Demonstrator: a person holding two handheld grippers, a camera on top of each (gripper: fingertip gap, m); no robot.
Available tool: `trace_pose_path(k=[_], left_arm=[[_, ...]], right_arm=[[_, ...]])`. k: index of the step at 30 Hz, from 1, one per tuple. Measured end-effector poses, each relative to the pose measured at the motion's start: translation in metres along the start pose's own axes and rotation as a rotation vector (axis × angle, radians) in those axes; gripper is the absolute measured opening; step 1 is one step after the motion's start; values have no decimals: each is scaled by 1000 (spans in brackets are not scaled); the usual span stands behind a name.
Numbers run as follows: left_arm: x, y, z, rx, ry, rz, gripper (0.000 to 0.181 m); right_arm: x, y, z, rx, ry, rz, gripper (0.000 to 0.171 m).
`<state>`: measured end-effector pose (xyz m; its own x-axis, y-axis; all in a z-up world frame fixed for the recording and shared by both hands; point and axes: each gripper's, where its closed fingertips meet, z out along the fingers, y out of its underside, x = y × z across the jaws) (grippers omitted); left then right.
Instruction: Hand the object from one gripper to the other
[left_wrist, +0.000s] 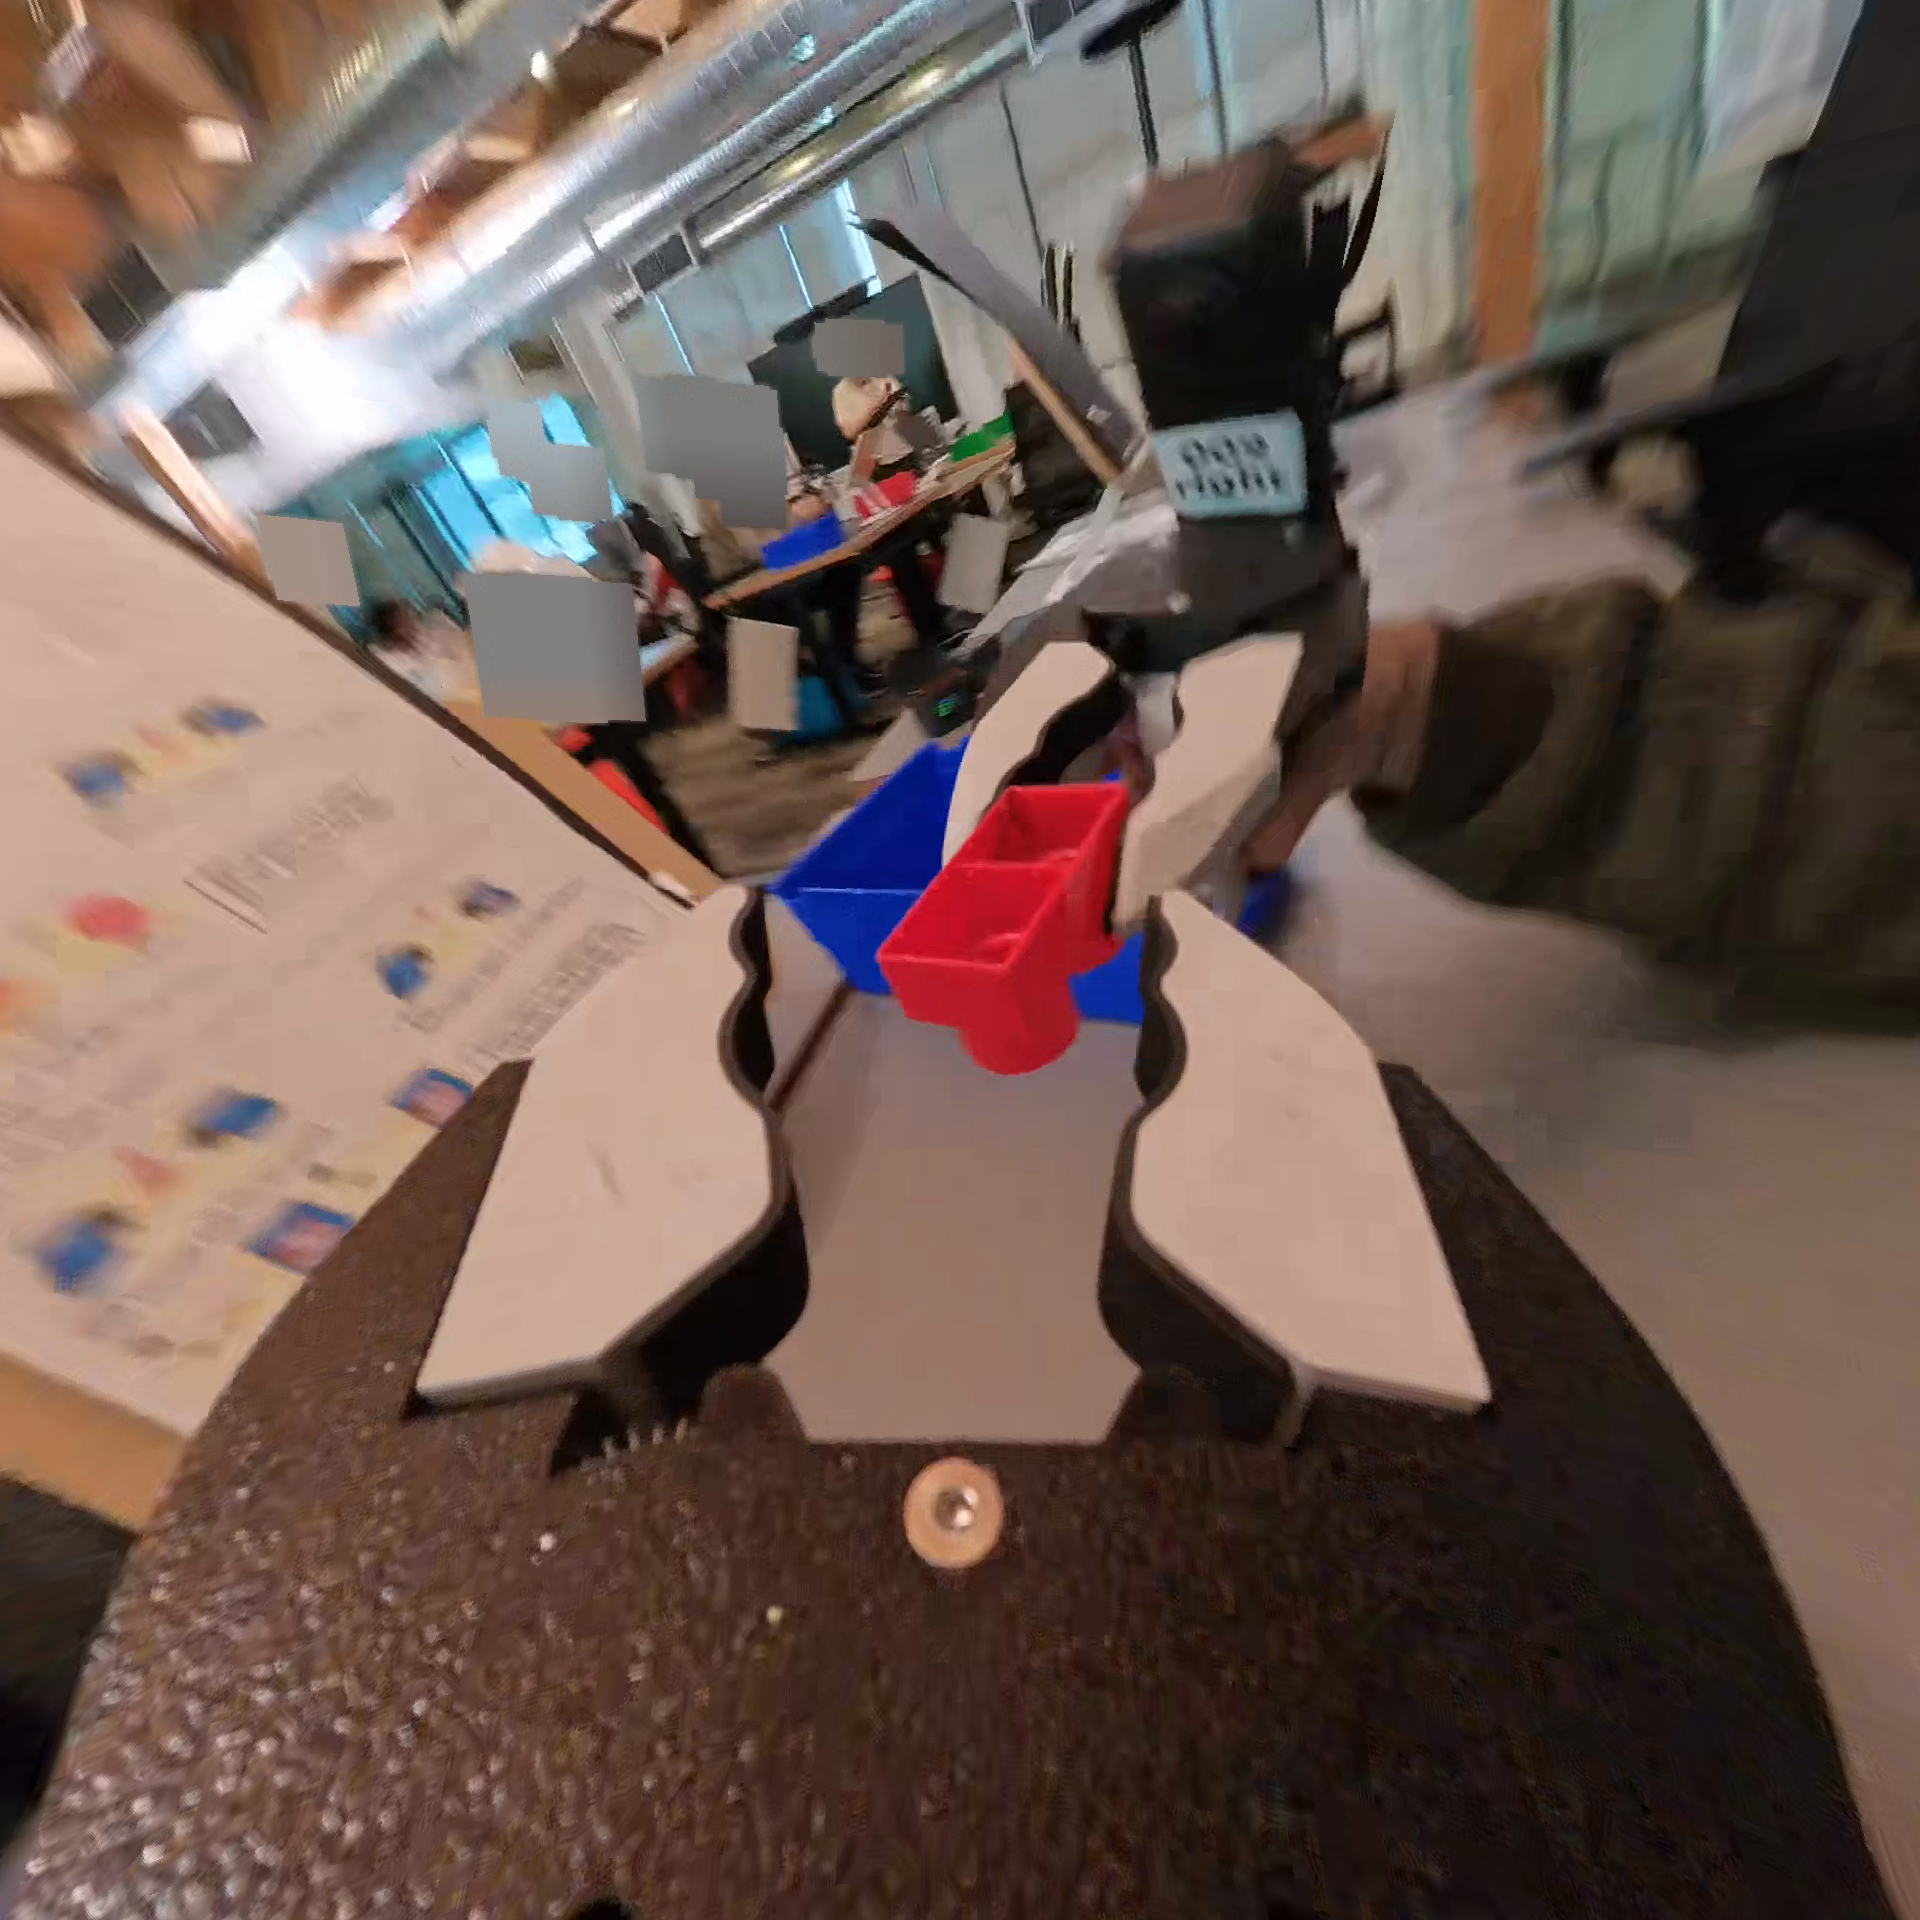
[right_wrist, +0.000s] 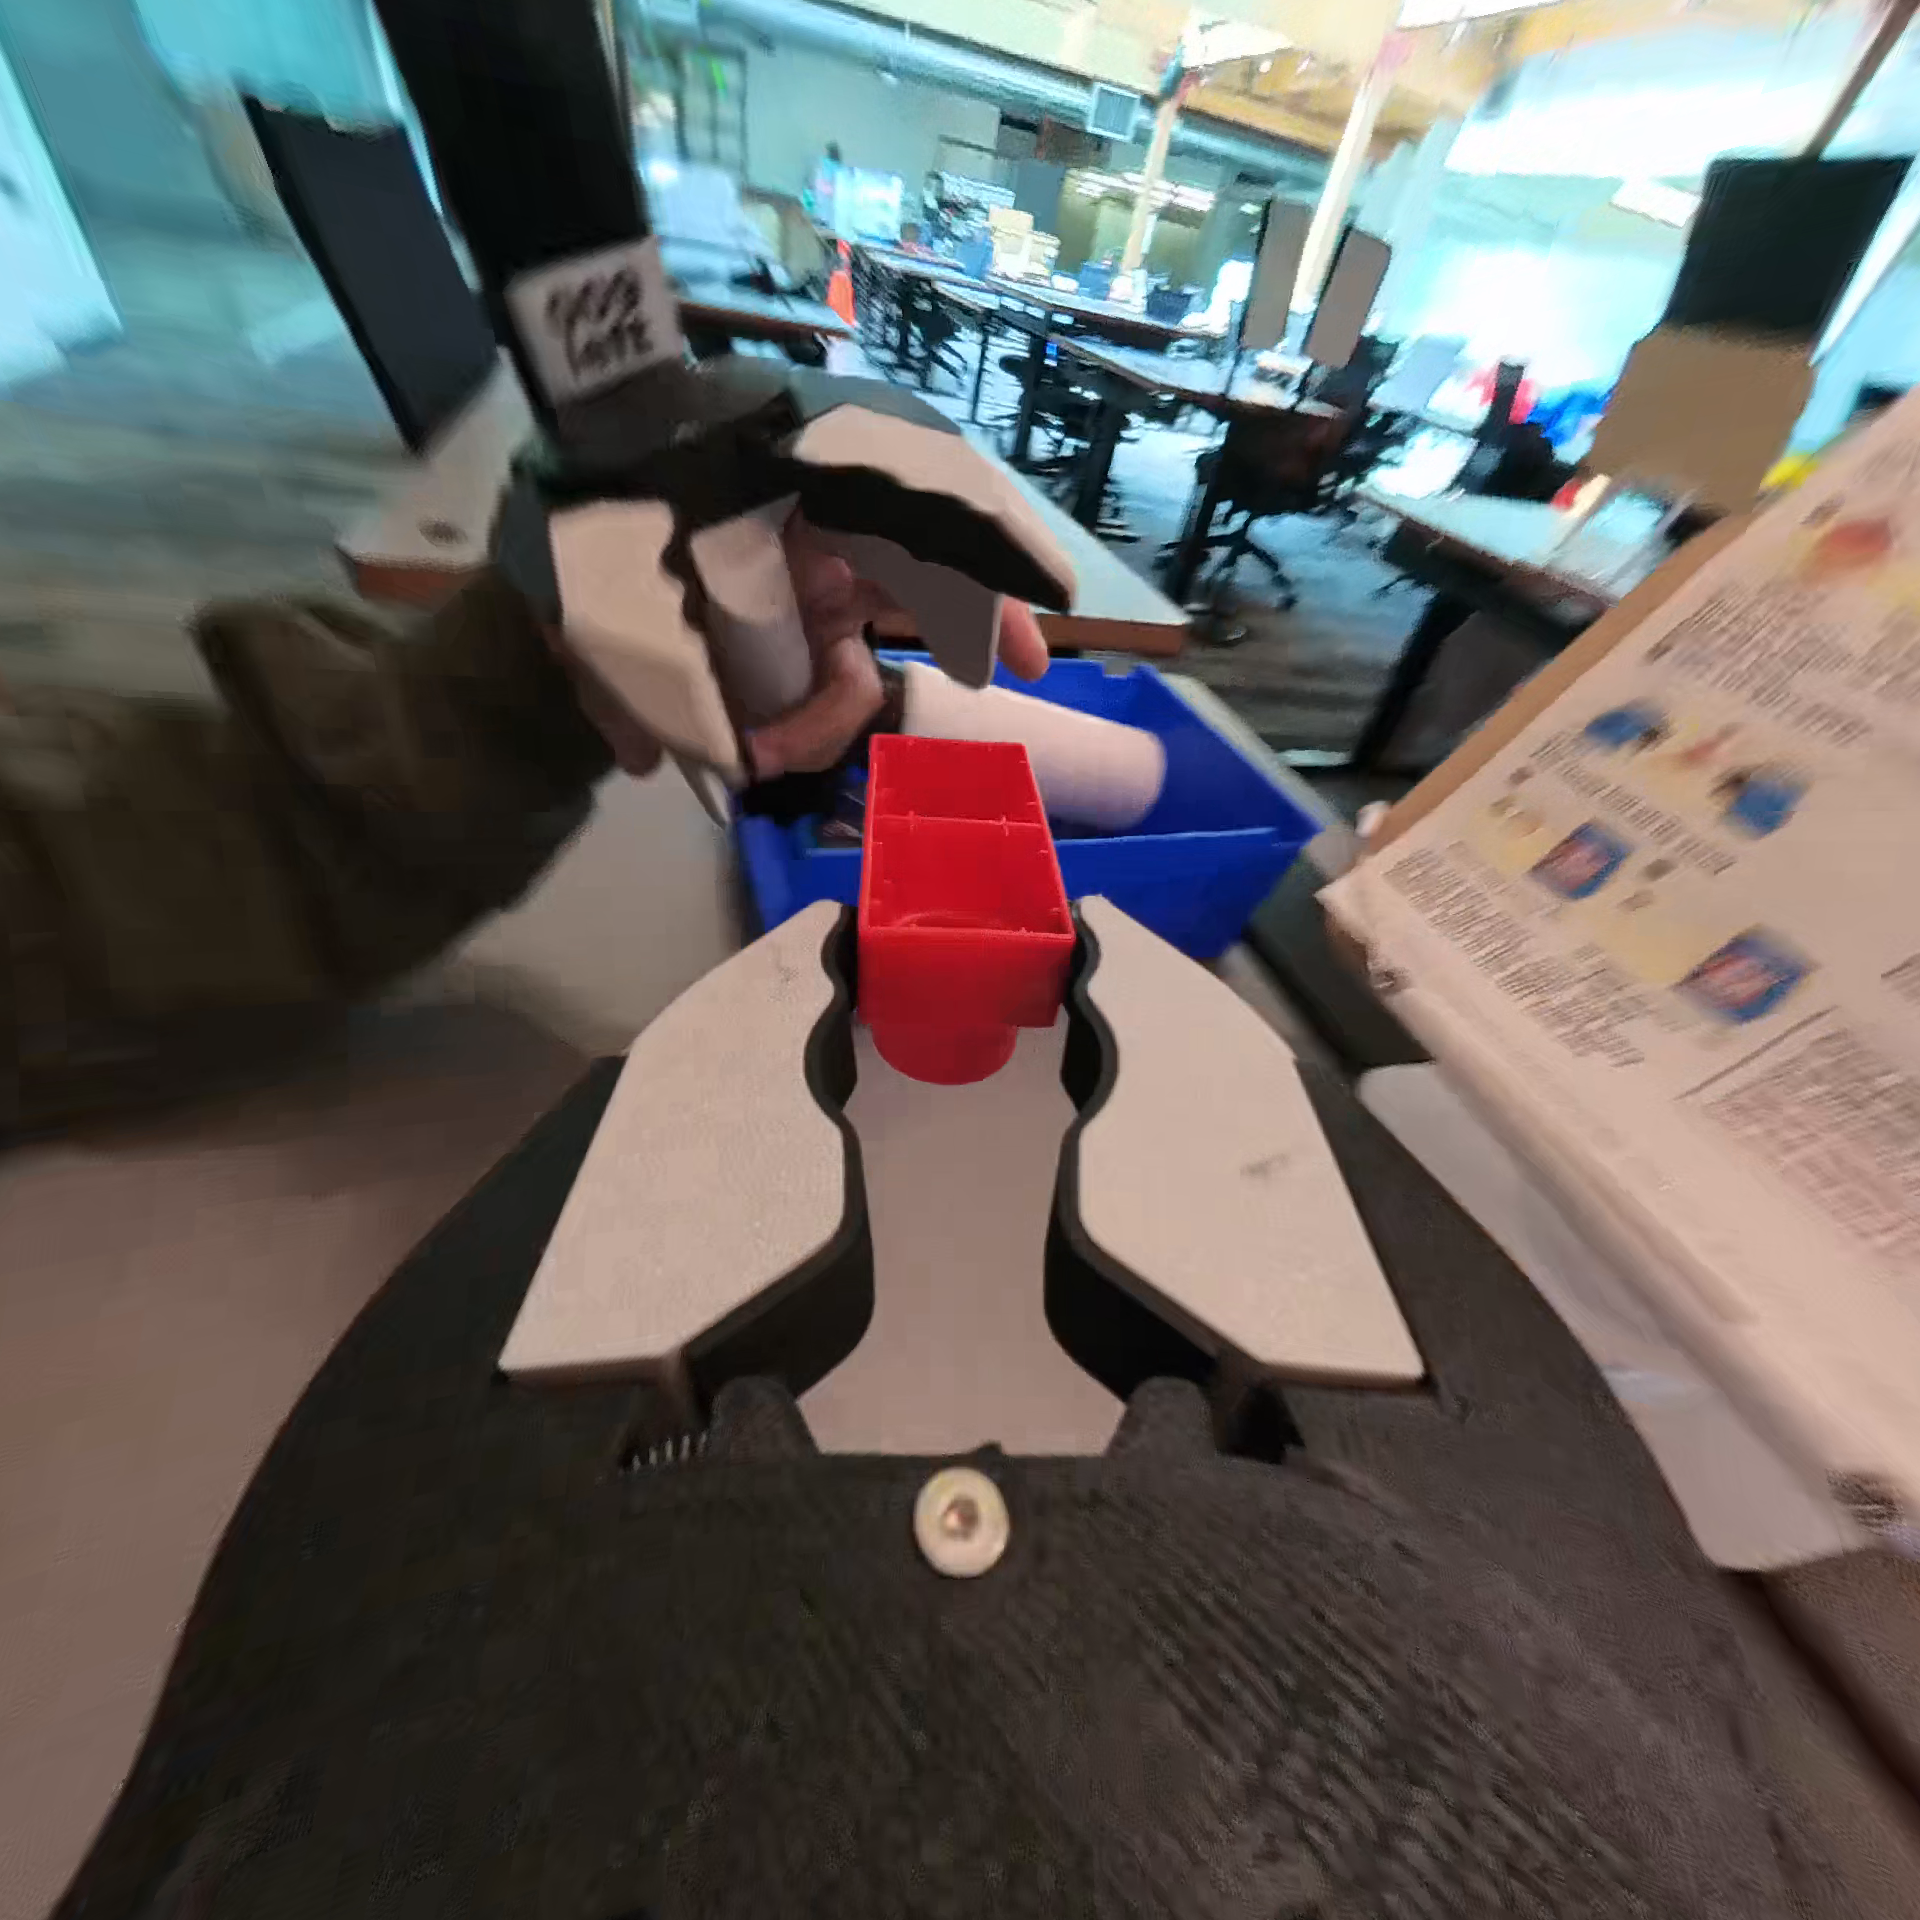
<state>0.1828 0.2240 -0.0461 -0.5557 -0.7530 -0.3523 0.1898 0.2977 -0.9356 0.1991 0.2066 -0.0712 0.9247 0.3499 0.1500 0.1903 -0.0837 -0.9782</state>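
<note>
Behind your grippers lay an open office of long desks, with a blue bin just beyond the red two-compartment box, which looked light, stiff and smooth-walled, best taken by its flat outer sides. Your right gripper pinched it at lower centre of its view. Your left gripper stood spread and empty, the box just past its tips.

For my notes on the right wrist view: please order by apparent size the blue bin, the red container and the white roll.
1. blue bin
2. red container, though nearness to the camera inflates it
3. white roll, partly hidden
</note>
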Motion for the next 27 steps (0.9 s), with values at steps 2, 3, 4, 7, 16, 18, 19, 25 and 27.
trace_pose_path(k=[2, 3, 4, 7, 16, 18, 19, 25, 27], left_arm=[[4, 4, 3, -37, -34, 200, 69], [6, 5, 5, -45, -36, 248, 69], [8, 6, 7, -45, -30, 272, 69], [16, -1, 9, 19, -10, 318, 65], [24, 2, 17, -34, -36, 551, 58], [25, 6, 18, -60, -31, 567, 53], [25, 7, 18, -62, -23, 563, 51], [23, 5, 14, -61, 46, 294, 44], [18, 0, 11, -44, 58, 142, 44]], right_arm=[[-3, -1, -2, 23, -87, 202, 37], [-10, -2, -3, 30, -160, 282, 37], [-14, -3, -5, 41, -213, 350, 37], [-17, -10, -8, 98, -301, 521, 37], [-14, -14, -16, 153, -390, 704, 37], [-16, -16, -15, 155, -399, 697, 37], [-18, -16, -15, 152, -402, 689, 37], [-11, -15, -12, 183, -253, 380, 68], [-9, -19, -15, 200, -157, 154, 80]])
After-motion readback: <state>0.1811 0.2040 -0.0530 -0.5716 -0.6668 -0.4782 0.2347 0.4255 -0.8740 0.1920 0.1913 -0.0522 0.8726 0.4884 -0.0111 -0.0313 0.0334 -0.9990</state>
